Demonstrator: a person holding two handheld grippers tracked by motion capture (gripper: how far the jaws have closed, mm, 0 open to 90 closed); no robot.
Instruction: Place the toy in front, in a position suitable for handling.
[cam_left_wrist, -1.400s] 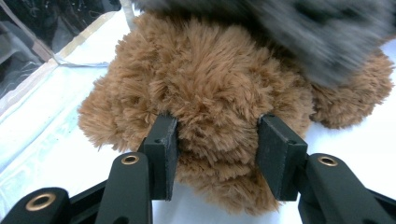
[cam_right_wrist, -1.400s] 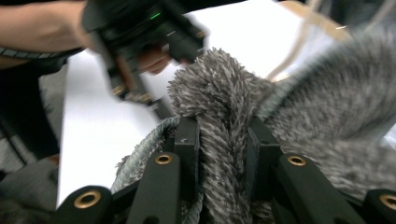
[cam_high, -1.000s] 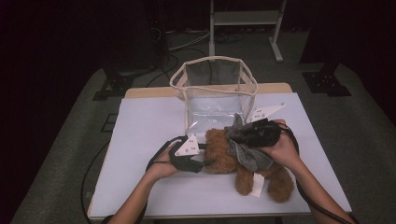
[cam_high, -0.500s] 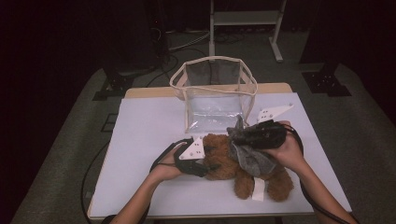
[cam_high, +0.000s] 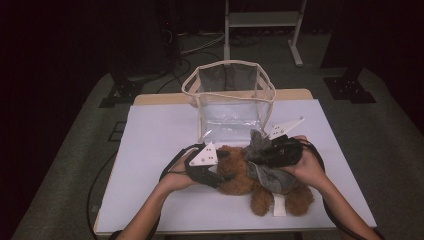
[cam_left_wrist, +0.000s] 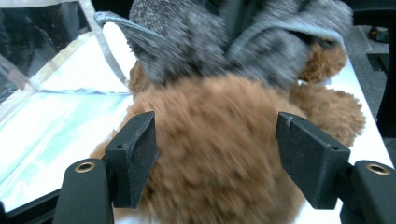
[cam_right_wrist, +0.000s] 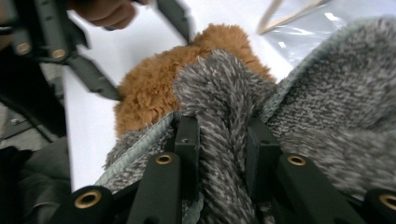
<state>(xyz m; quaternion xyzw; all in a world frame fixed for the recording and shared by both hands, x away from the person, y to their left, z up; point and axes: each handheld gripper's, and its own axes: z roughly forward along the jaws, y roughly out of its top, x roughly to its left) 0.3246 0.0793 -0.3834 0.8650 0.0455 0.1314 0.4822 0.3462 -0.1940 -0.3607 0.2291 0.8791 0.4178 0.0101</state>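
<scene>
A fluffy brown bear (cam_high: 240, 172) lay on the white counter (cam_high: 155, 135), just in front of a clear, boxy bag (cam_high: 227, 102) with a cloth rim. The bear was soft and round, with curly fur. It lay long-ways across the counter, its head toward the left tongs and its feet (cam_high: 280, 200) toward the near right edge. A white tag (cam_high: 278, 206) stuck out between the feet.

A grey, fuzzy knit cloth (cam_high: 267, 172) sat bunched over the bear's middle. It looked woolly and speckled, with a smooth hem.

The left tongs (cam_left_wrist: 217, 151) had just been opening. Their flat black pads stood on either side of the bear's furry head; the left pad was at the fur, the right one apart from it.

The right tongs (cam_right_wrist: 222, 140) were narrow, pinching a fold of the grey cloth.
</scene>
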